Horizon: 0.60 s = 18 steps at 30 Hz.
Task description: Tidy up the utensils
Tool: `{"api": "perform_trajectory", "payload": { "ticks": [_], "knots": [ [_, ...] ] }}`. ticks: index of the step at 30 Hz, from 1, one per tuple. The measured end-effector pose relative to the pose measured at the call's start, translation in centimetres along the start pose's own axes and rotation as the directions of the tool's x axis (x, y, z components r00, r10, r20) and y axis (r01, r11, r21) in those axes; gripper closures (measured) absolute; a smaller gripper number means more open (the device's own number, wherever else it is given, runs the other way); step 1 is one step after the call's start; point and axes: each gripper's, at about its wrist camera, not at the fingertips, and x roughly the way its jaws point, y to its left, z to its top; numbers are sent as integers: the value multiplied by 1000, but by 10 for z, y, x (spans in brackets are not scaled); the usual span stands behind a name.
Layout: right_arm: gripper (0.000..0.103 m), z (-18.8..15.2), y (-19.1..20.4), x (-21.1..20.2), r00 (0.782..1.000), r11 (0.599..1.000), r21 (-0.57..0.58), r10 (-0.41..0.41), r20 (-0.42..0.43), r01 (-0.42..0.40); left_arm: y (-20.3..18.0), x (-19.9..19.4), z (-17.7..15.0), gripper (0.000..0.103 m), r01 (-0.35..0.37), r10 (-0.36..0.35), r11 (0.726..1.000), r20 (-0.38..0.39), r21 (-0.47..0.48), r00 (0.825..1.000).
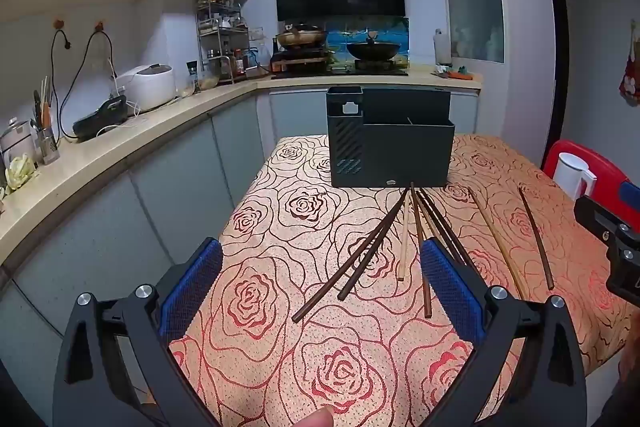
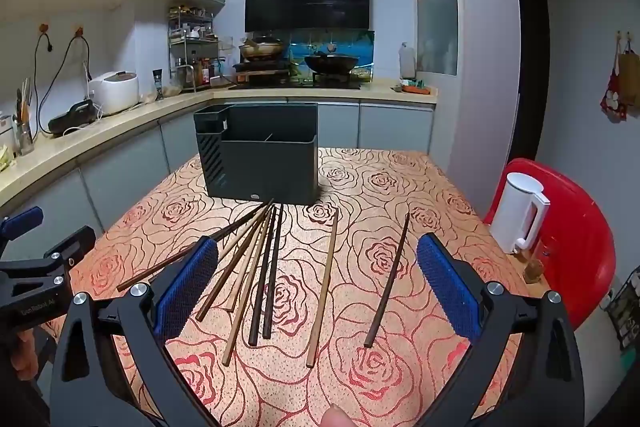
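Both the left gripper (image 1: 320, 271) and right gripper (image 2: 318, 267) are hovering with fingers spread and empty over thin wooden chopsticks (image 2: 264, 267) lying fanned on the rose-patterned desk (image 2: 400, 187) before the dark grey plastic utensil holder (image 2: 264, 163), risking slipping or grabbing several.

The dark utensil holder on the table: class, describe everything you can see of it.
The utensil holder is a dark grey, boxy caddy that looks like plastic, standing upright on the rose-patterned tablecloth. A taller, slotted section sits at its left, a wide, lower, divided bin beside it. Nothing visibly sticks out. The chopsticks fan out from its base.
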Motion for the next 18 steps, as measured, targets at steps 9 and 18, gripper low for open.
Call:
{"api": "perform_trajectory", "payload": {
  "ticks": [9,18],
  "knots": [
    [7,3,-5,-3,1000,1000,4,3,14,-3,0,-5,1,7,9,-9,1000,4,-5,1000],
    [7,4,-3,-10,999,1000,-6,-4,40,5,3,-7,2,7,11,-11,1000,9,-4,1000]
  ]
}}
